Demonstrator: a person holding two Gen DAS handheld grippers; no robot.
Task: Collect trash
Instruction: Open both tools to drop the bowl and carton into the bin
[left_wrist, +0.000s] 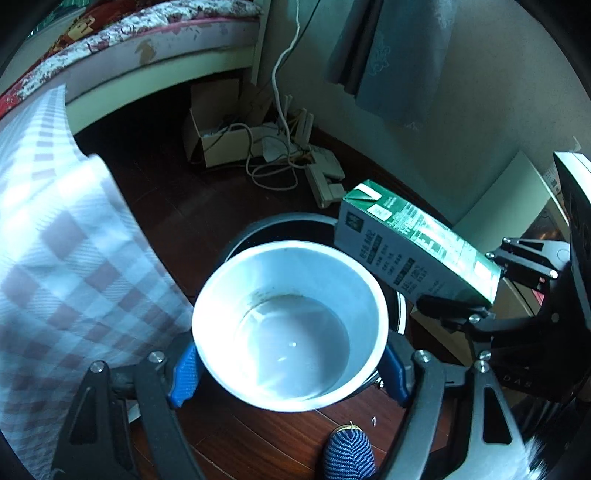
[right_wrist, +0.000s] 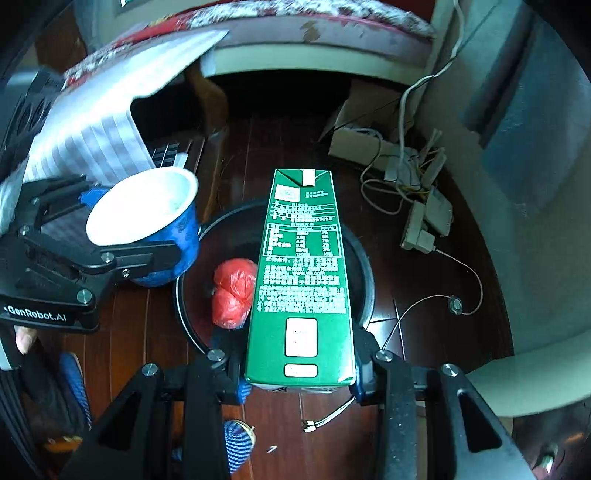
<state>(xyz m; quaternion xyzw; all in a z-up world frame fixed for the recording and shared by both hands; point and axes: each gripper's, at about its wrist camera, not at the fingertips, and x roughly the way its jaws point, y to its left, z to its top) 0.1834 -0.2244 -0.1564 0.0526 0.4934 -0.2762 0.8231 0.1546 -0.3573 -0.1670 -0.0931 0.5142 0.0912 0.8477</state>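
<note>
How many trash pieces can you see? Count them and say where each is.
3: the cup in the left tool, the green carton in the right tool, a red bag already in the black bin. More may be hidden.

The round black bin (right_wrist: 365, 273) is lying open-mouthed below, a red bag (right_wrist: 234, 293) filling only its left part, while the green carton (right_wrist: 301, 273) and the white cup (left_wrist: 290, 325) are crowding the space above it, a checked cloth (left_wrist: 66, 236) is hanging close at the left, and tangled cables (right_wrist: 417, 184) are cluttering the floor behind.
</note>
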